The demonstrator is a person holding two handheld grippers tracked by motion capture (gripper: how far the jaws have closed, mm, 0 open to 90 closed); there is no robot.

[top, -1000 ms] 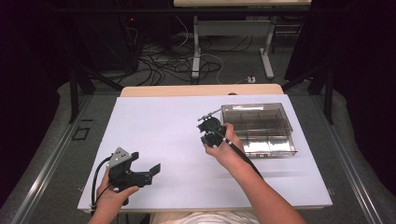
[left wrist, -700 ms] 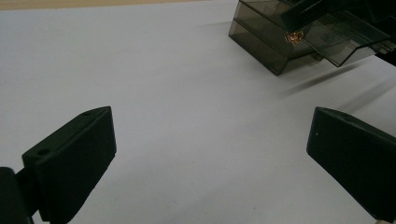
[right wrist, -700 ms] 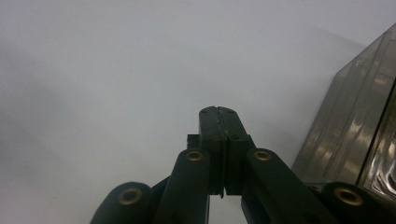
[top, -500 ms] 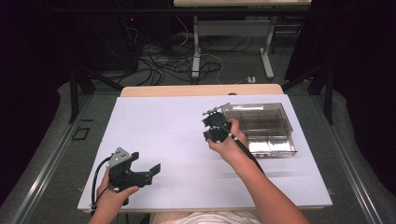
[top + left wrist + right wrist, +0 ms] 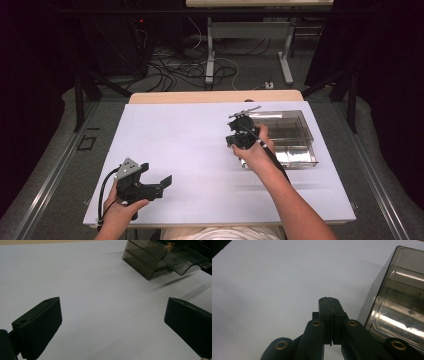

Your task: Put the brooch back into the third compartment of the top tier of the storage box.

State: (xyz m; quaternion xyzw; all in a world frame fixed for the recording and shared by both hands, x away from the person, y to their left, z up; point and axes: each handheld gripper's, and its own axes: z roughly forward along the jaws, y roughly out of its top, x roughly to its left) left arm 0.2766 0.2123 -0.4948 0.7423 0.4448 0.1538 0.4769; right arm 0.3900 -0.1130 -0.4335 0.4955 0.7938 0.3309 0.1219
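Note:
A smoky clear plastic box (image 5: 290, 137) with inner compartments sits on the right half of the white tabletop (image 5: 190, 145). My right gripper (image 5: 241, 125) is held just off the box's left side, a little above the table. Its jaws are pressed together with nothing between them, as the right gripper view (image 5: 329, 300) shows, with the box wall (image 5: 387, 292) close on its right. My left gripper (image 5: 156, 172) rests low near the front left of the table, open and empty. In the left gripper view (image 5: 112, 305) the box (image 5: 147, 260) lies far off at the upper right.
A wooden table edge (image 5: 215, 96) shows behind the white top. Beyond it are cables on the floor (image 5: 175, 70) and metal desk legs (image 5: 210, 55). Dark curtains stand at both sides. A cable (image 5: 105, 192) trails from the left gripper.
My right gripper has moved to the right and slightly up, closer to the box's left side, still shut. The left gripper has stayed in place.

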